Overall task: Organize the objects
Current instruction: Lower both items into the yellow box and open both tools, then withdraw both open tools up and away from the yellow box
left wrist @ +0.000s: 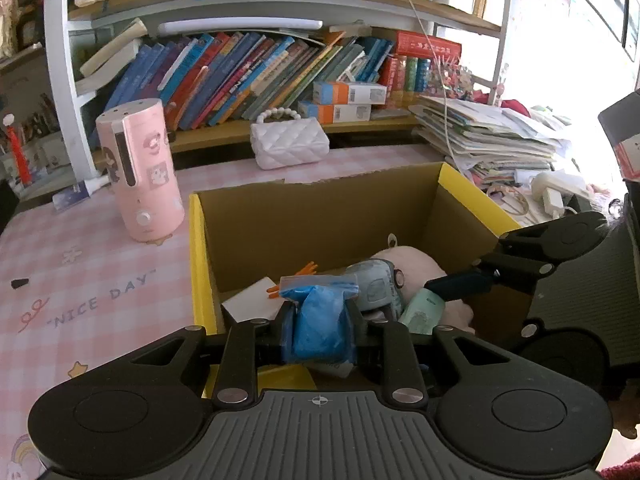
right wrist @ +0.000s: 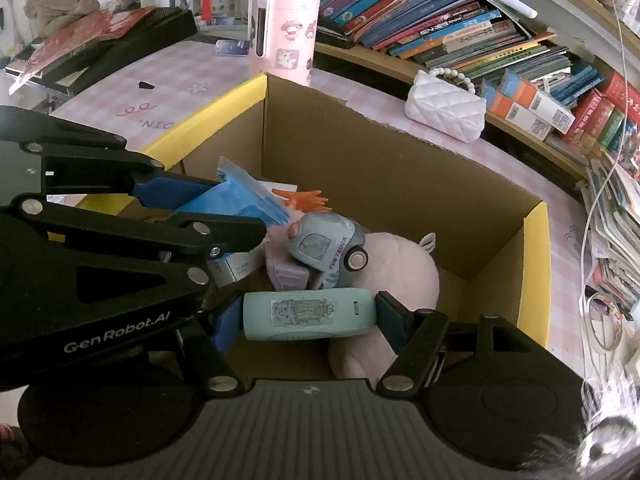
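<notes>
Blue plastic bag (left wrist: 320, 320): one, clamped in the left tool (left wrist: 320, 322) above the near edge of the single cardboard box (left wrist: 320, 216). The right tool (right wrist: 310, 316) is clamped on one mint-green case (right wrist: 308, 314), also over the box. Inside lie one toy truck (right wrist: 324, 246), one pink plush (right wrist: 396, 268) and one white carton (left wrist: 250, 304). On the pink checked surface (left wrist: 80, 280) stand one pink cylinder (left wrist: 140, 172) by the box's far left corner and one white purse (left wrist: 290, 142) beyond its far edge.

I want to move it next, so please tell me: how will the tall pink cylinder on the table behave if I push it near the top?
The pink cylinder stands upright and is tall for its base, so a push near the top would probably tip it. On its side it would likely roll, since it is round. Its smooth shell looks hard and may slip between tool pads.
</notes>
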Demonstrator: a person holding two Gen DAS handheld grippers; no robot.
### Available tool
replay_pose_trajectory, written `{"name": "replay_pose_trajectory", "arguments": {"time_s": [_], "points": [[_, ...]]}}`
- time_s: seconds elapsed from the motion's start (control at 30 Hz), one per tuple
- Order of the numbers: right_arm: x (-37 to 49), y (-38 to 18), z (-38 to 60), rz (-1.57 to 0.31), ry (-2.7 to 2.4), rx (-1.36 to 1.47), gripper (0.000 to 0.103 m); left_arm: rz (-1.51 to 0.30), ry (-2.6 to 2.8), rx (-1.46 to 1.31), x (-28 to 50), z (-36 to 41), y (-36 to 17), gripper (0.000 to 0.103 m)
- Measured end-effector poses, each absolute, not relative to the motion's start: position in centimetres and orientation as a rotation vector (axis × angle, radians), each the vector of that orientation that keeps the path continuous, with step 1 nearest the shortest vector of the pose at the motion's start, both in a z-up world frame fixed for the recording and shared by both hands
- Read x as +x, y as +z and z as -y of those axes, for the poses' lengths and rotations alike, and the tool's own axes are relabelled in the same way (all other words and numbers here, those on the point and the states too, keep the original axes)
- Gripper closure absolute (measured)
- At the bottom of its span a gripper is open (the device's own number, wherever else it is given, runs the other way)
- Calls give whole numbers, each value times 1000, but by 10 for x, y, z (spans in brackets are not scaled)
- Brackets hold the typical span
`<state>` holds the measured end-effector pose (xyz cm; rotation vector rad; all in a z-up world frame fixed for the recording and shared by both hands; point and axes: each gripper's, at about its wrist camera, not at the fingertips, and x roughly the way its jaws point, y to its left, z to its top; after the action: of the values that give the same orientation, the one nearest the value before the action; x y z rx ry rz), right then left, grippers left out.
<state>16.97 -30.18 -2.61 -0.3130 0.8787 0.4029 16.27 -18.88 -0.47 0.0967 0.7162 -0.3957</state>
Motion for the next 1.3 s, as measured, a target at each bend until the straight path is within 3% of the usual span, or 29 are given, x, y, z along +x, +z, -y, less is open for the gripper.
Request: {"name": "replay_pose_trajectory", "arguments": {"time_s": [0.23, 0.33, 0.5, 0.7, 1.0, 1.3], "points": [[170, -26, 303, -870, 407, -308, 35, -721, -371, 68, 158, 185, -5, 73], [167, -24, 305, -857, 415, -281, 35, -703, -359, 44, 152, 182, -1, 62], [157, -20, 311, -824, 378, -232, 34, -643, -361, 28, 135, 176, 12, 36], [139, -10, 316, -775, 318, -181, 31, -568, -347, -1, 113, 165, 28, 19], [103, 15, 305, -660, 236, -125, 26, -466, -252, -86, 75, 125, 47, 12], [66, 21, 278, -618, 130, -32, 22, -483, -85, -64, 39, 81, 42, 4]]}}
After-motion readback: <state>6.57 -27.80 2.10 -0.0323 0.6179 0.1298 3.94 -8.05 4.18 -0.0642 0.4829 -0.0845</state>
